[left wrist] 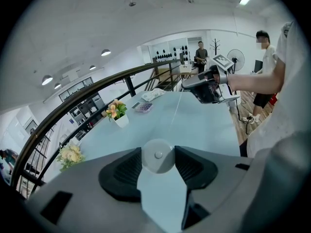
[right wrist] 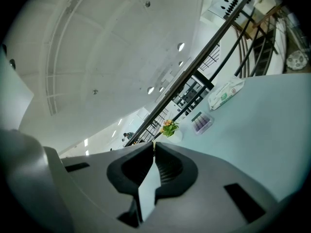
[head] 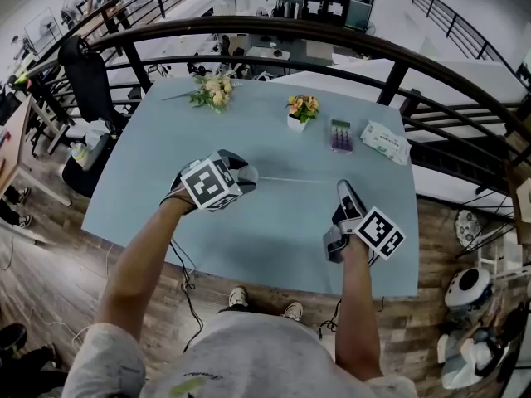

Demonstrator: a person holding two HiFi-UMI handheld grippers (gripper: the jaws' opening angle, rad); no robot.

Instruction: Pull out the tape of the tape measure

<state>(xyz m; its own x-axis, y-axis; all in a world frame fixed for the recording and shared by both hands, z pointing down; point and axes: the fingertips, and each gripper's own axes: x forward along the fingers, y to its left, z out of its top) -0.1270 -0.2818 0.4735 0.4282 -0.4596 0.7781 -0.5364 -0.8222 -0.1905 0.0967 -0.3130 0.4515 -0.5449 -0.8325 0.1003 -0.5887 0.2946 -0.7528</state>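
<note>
A round white tape measure [head: 246, 173] sits between the jaws of my left gripper [head: 241, 176], which is shut on its case. In the left gripper view the case [left wrist: 158, 155] fills the gap between the black pads [left wrist: 127, 173]. A thin white tape [head: 294, 179] runs out of it level above the pale blue table [head: 274, 239] to my right gripper [head: 342, 188]. That gripper is shut on the tape's end. The left gripper view shows the tape [left wrist: 178, 109] leading to the right gripper [left wrist: 204, 89]. In the right gripper view my right gripper [right wrist: 154, 152] has its pads pressed together.
A loose bouquet [head: 214, 89], a small pot of flowers [head: 302, 110], a purple box [head: 341, 134] and a pack of wipes [head: 385, 142] lie along the table's far side. A dark curved railing [head: 332, 36] runs behind the table. Two people [left wrist: 200, 52] stand beyond it.
</note>
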